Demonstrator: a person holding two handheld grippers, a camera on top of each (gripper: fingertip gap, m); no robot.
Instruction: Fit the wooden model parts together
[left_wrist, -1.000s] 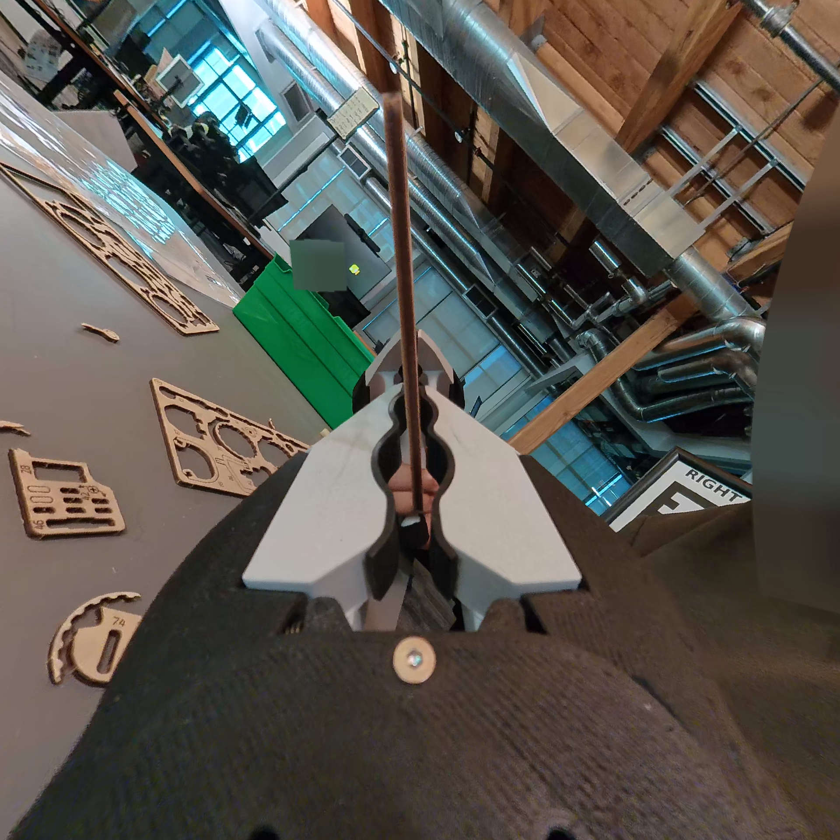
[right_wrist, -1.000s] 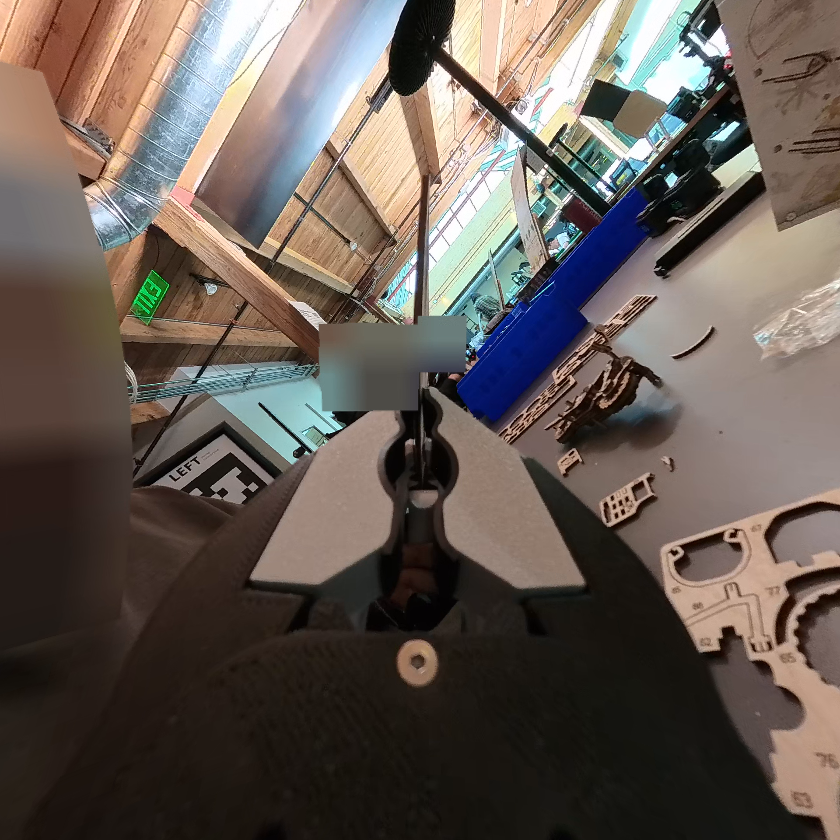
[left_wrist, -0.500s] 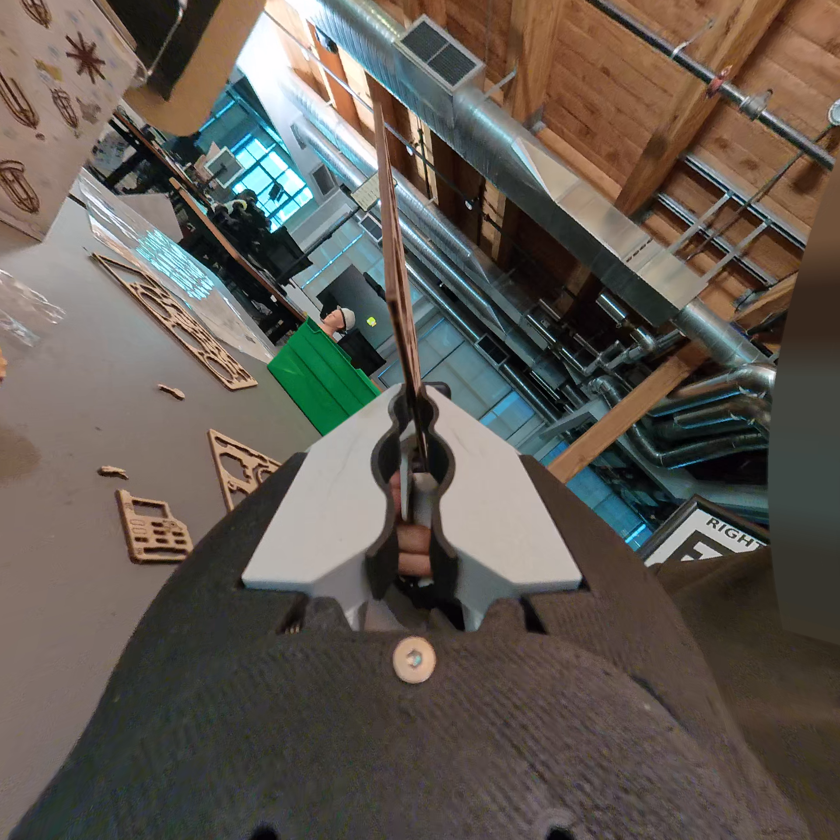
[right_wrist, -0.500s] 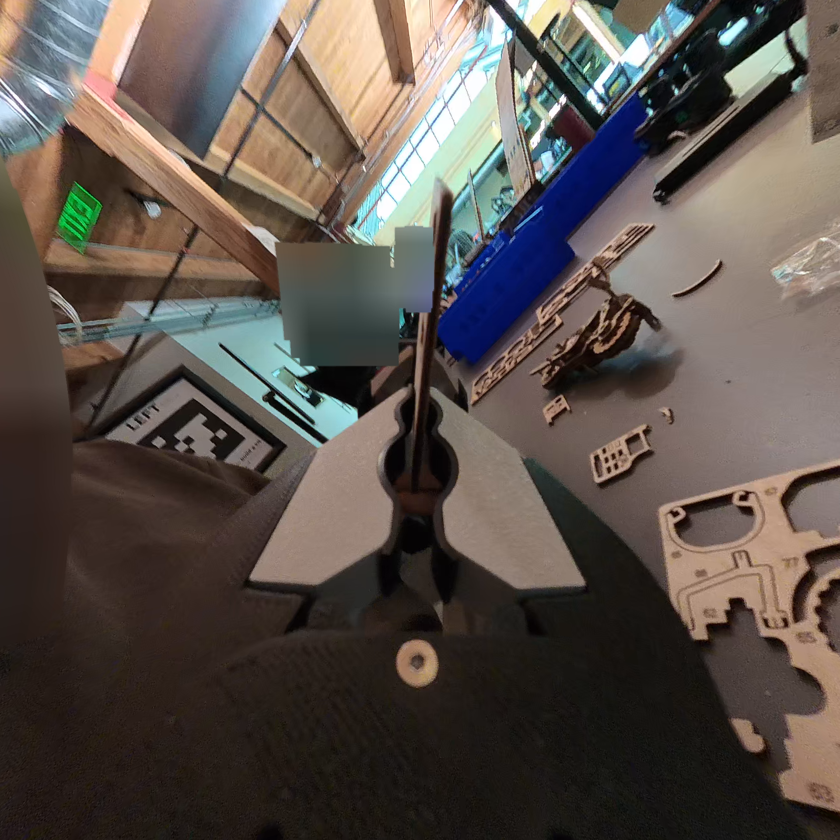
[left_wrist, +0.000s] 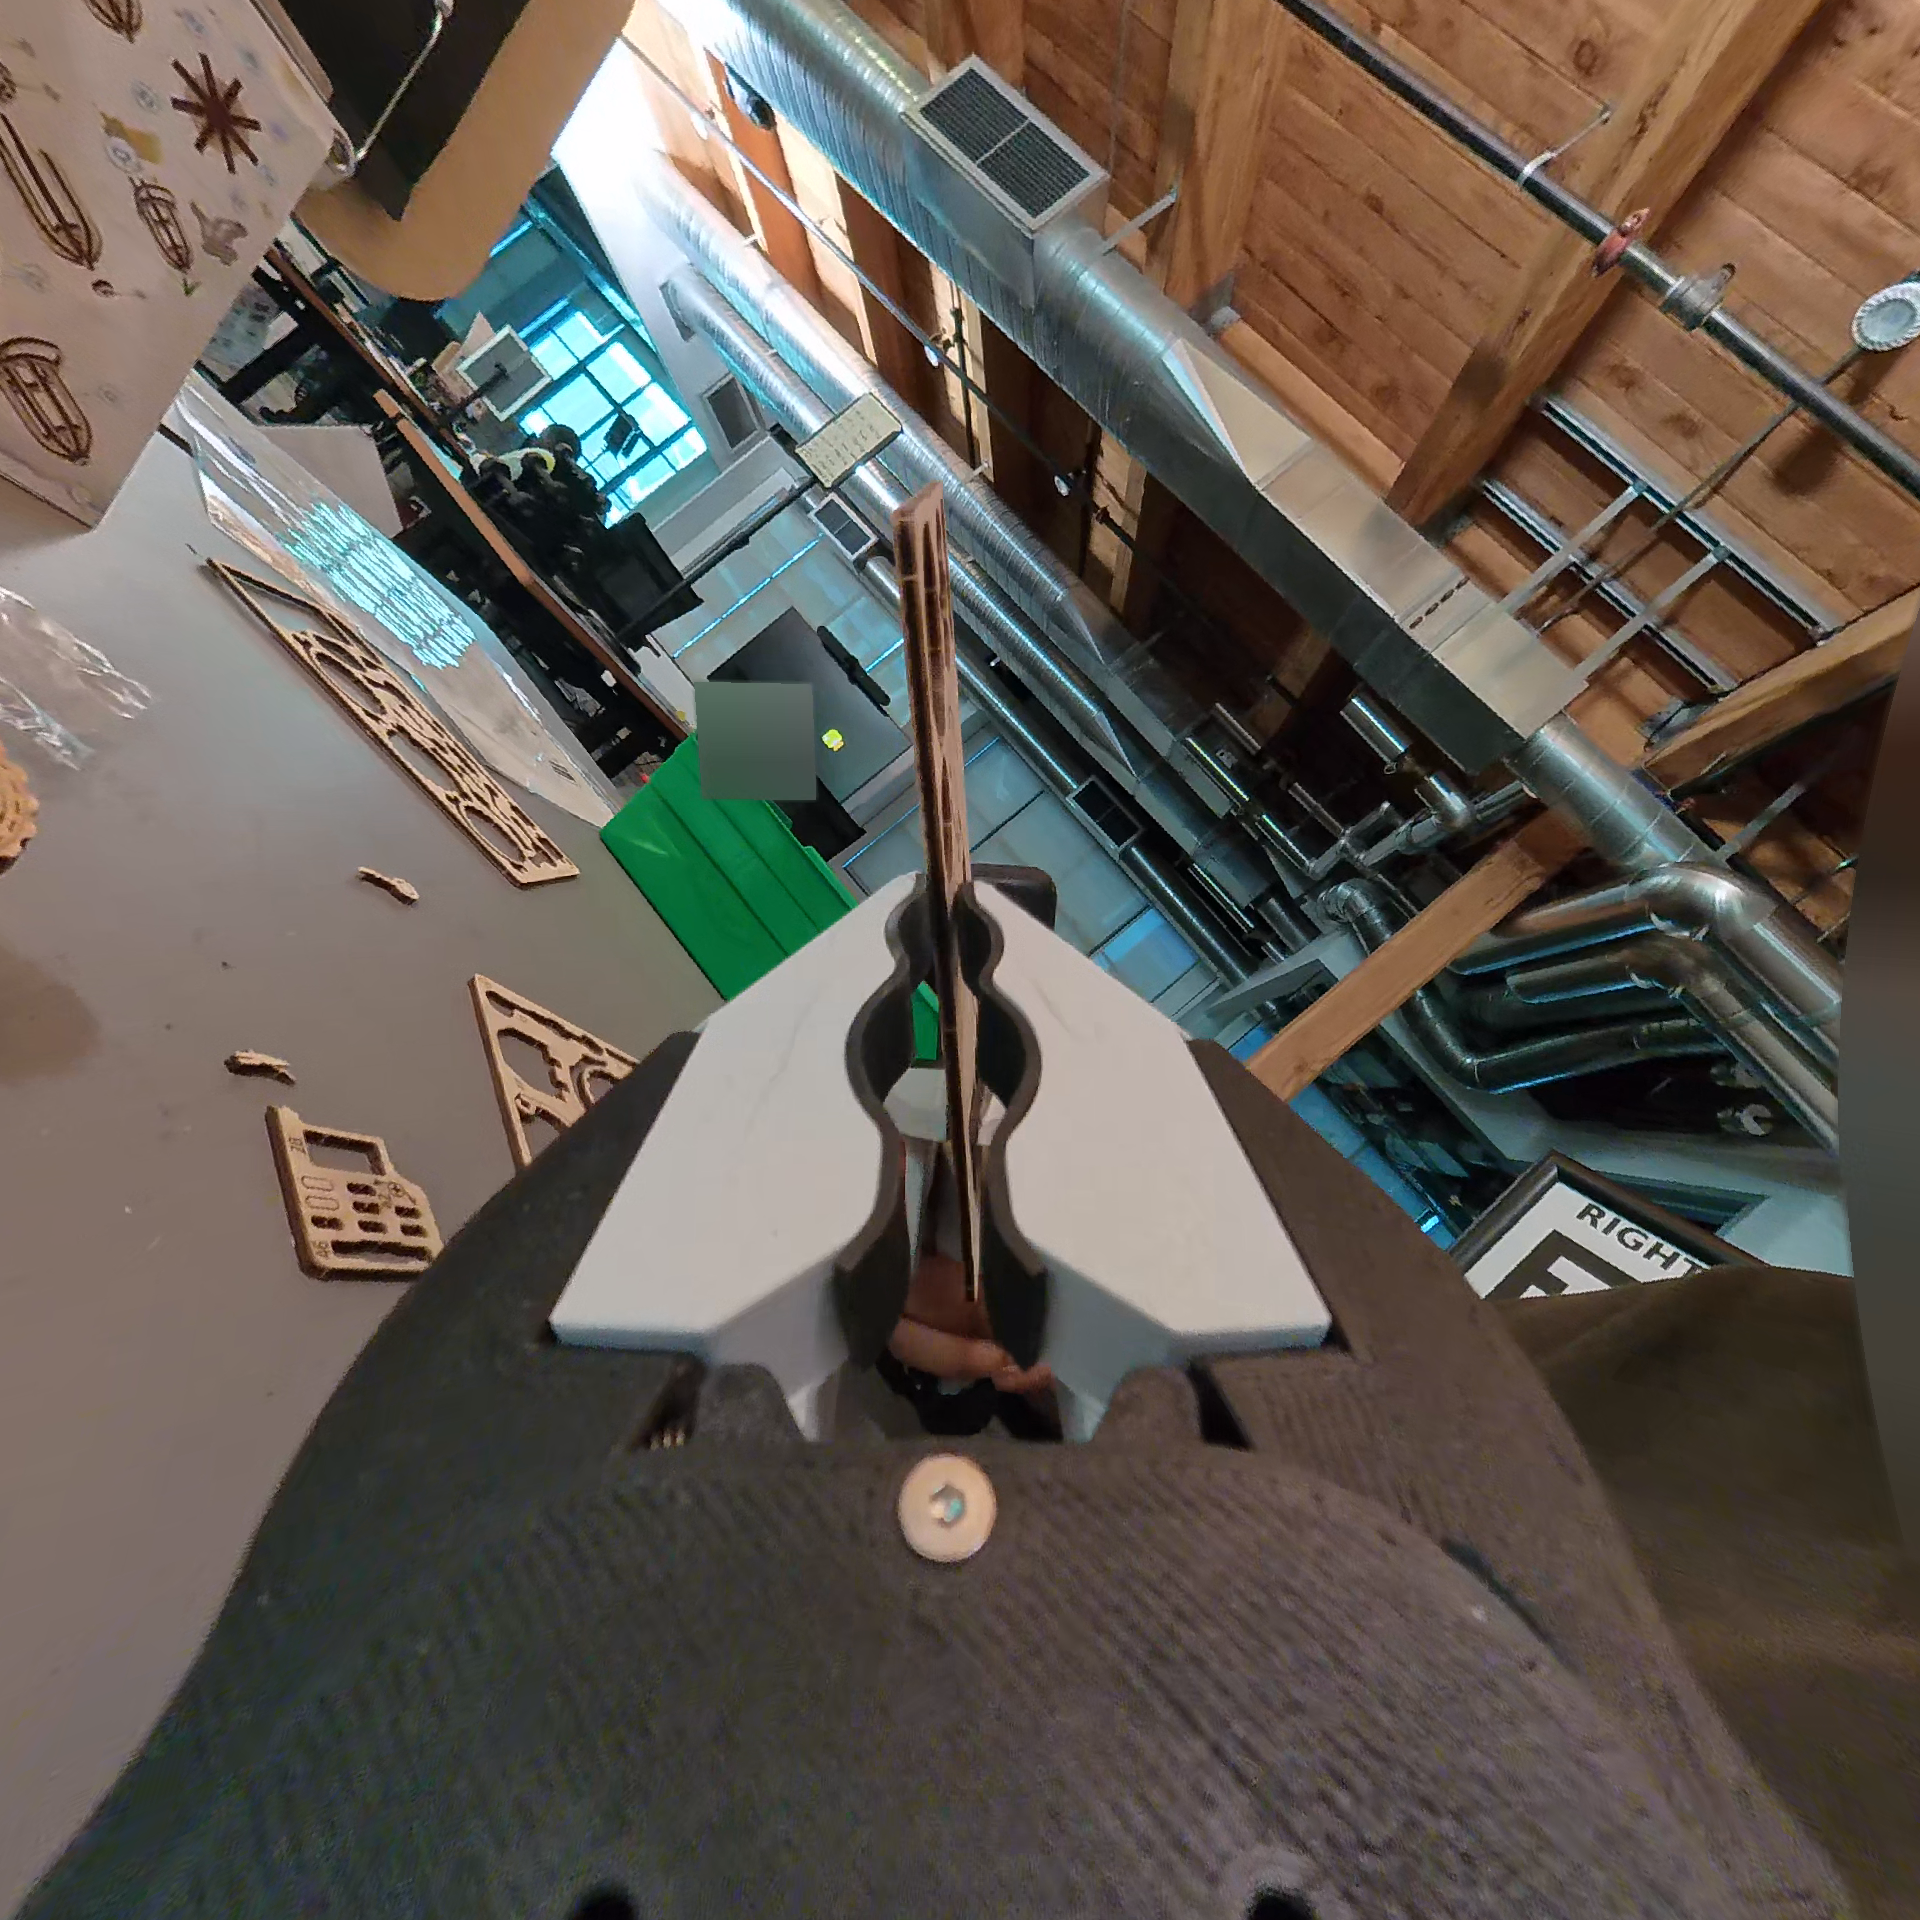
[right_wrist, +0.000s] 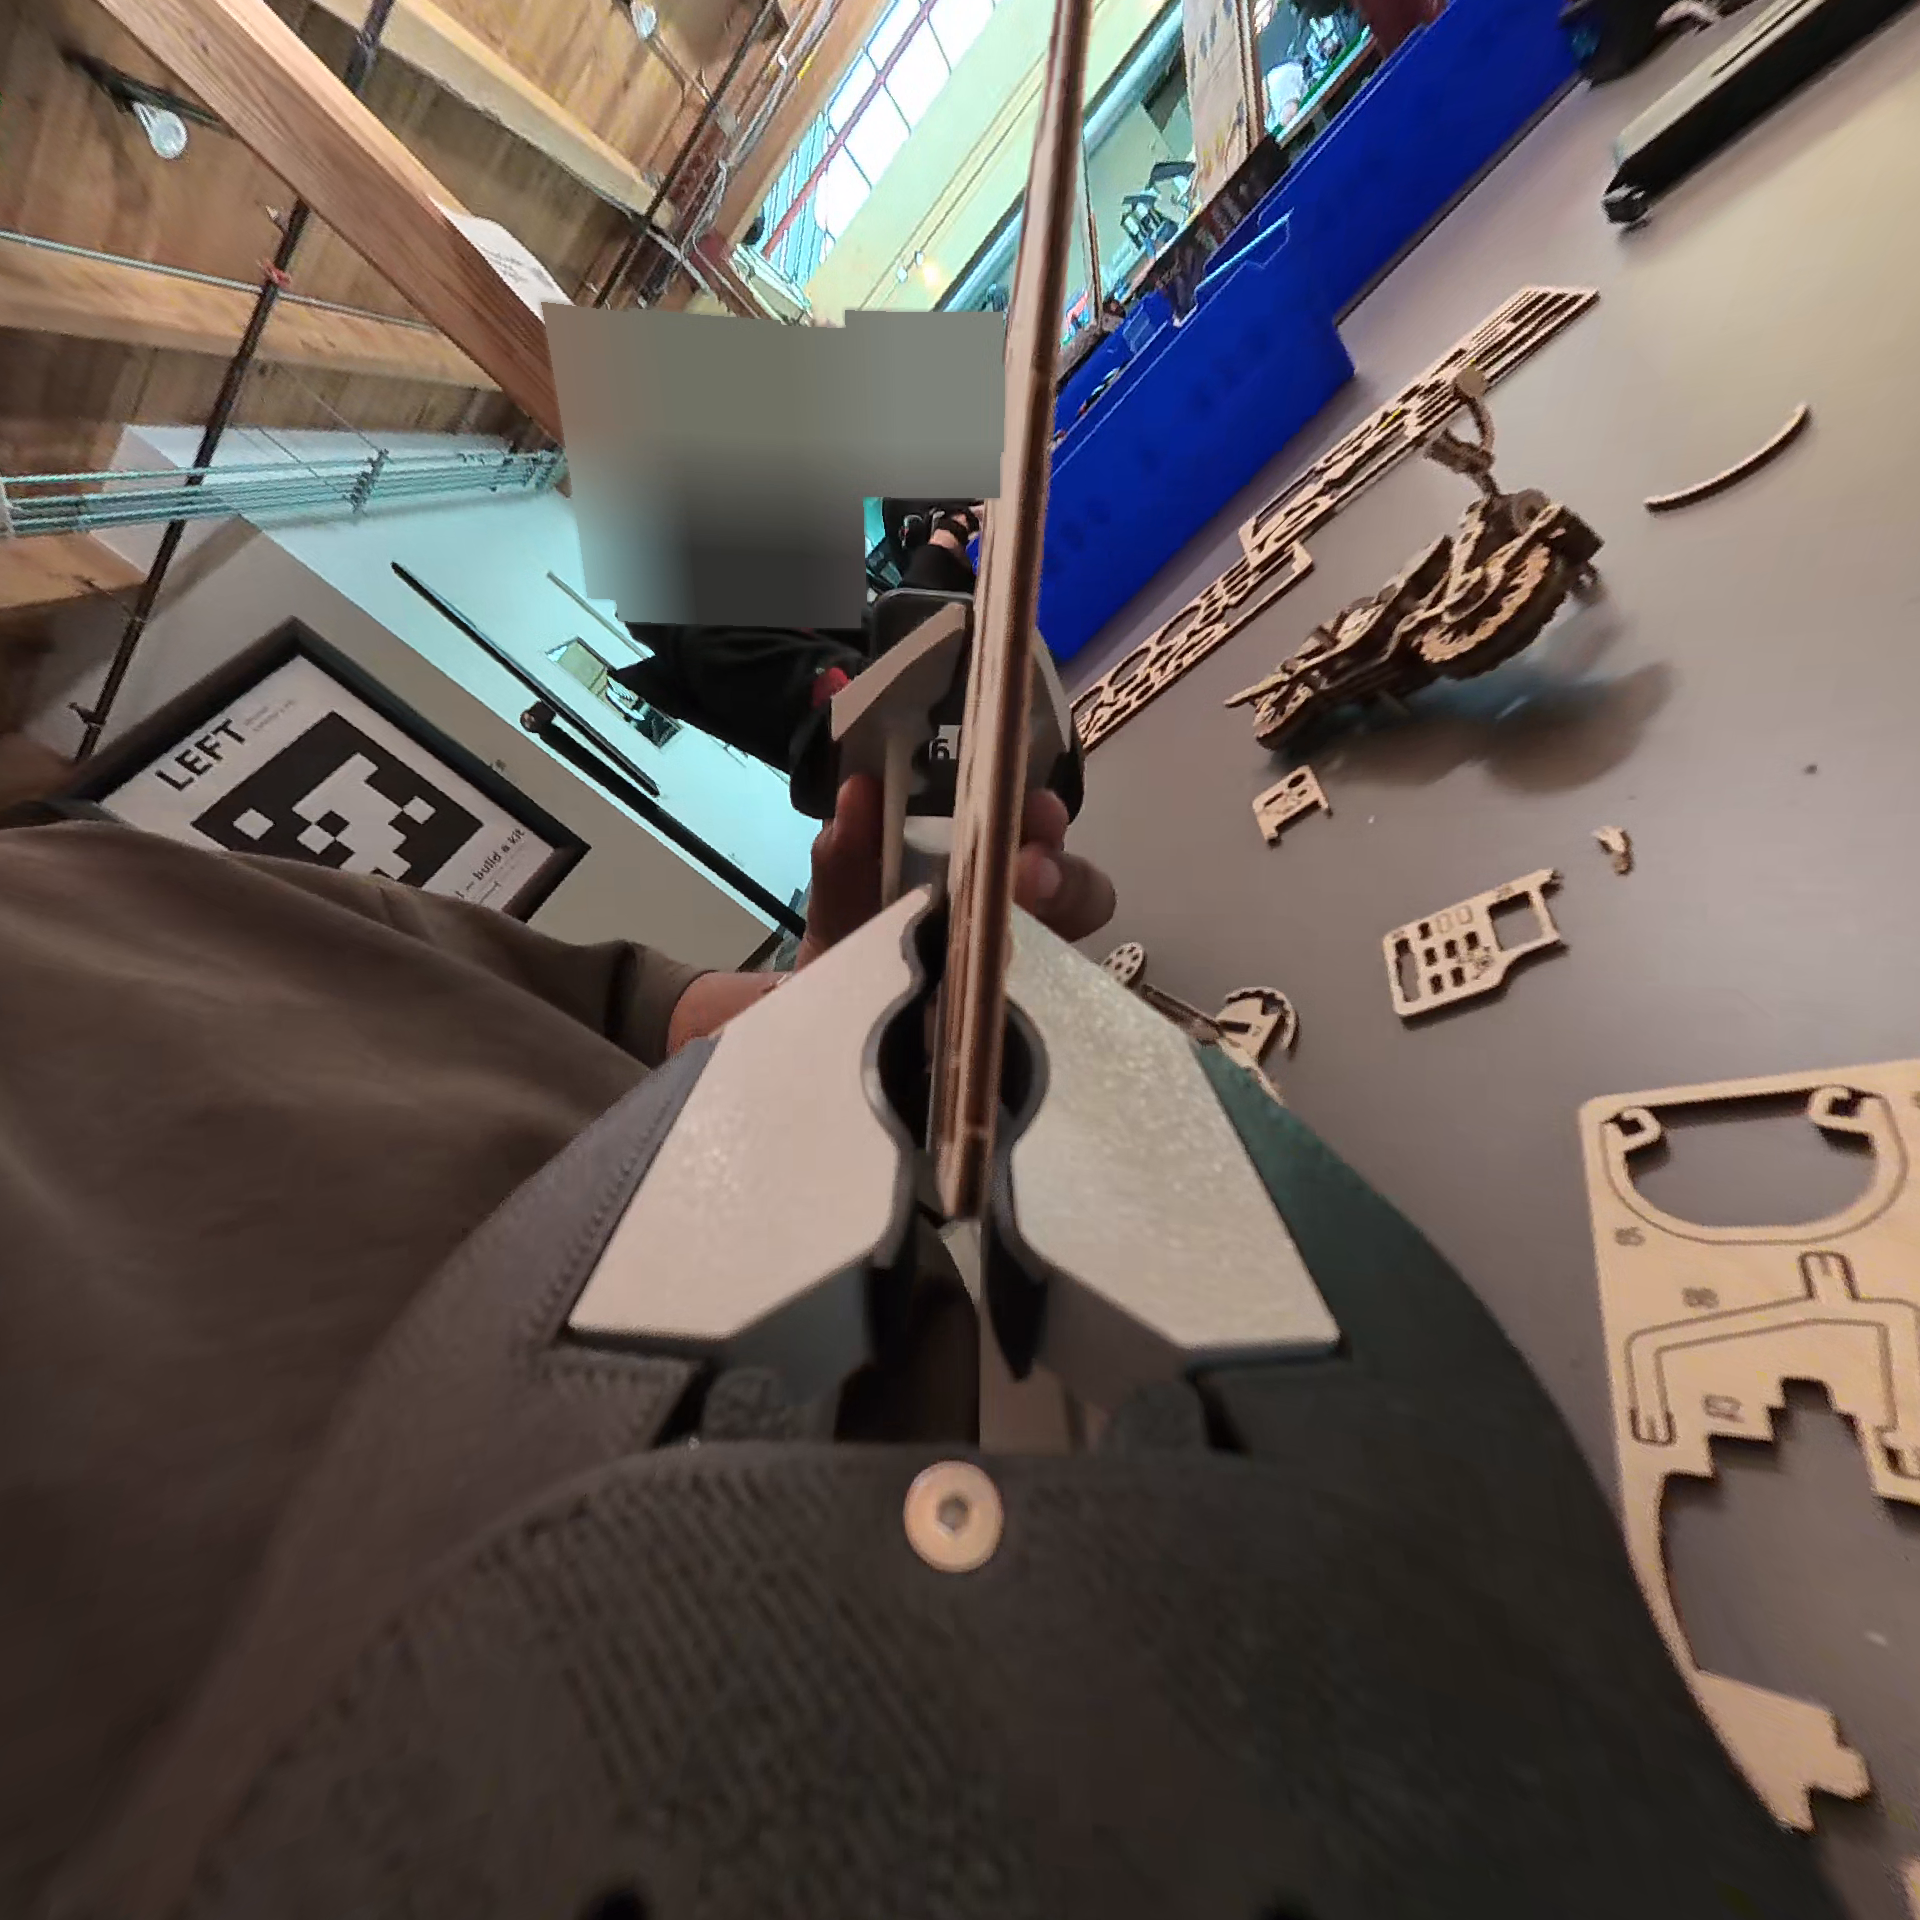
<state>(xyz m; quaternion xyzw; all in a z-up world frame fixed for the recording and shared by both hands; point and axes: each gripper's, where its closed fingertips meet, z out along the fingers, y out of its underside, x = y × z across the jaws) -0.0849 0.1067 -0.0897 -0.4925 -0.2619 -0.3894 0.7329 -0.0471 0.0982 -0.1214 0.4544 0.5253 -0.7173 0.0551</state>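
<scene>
A thin wooden sheet (left_wrist: 933, 727), seen edge-on, stands up between the fingers of my left gripper (left_wrist: 940, 914), which is shut on it. In the right wrist view the same sheet (right_wrist: 1023, 468) runs up from my right gripper (right_wrist: 971, 909), also shut on it. Farther along the sheet, the left gripper (right_wrist: 904, 696) clamps it, with a hand (right_wrist: 842, 862) behind. Both grippers are held up off the dark table (right_wrist: 1714, 831) and tilted toward the ceiling. A partly built wooden model (right_wrist: 1455, 613) stands on the table at the right.
Loose parts lie on the table: a keypad-shaped piece (right_wrist: 1465, 945) (left_wrist: 348, 1210), a curved strip (right_wrist: 1730, 462), punched-out sheets (right_wrist: 1766, 1299) (left_wrist: 405, 717), a triangular frame (left_wrist: 540, 1049). A blue bin (right_wrist: 1195, 416), a green bin (left_wrist: 727, 873) and a printed box (left_wrist: 104, 208) stand at the table's edges. The gap from one gripper's tips to the other's is roughly 5 cm.
The right wrist view has tipped down toward the table, and the sheet now runs much longer through it. The left gripper and hand have come into that view. Both grippers stayed shut.
</scene>
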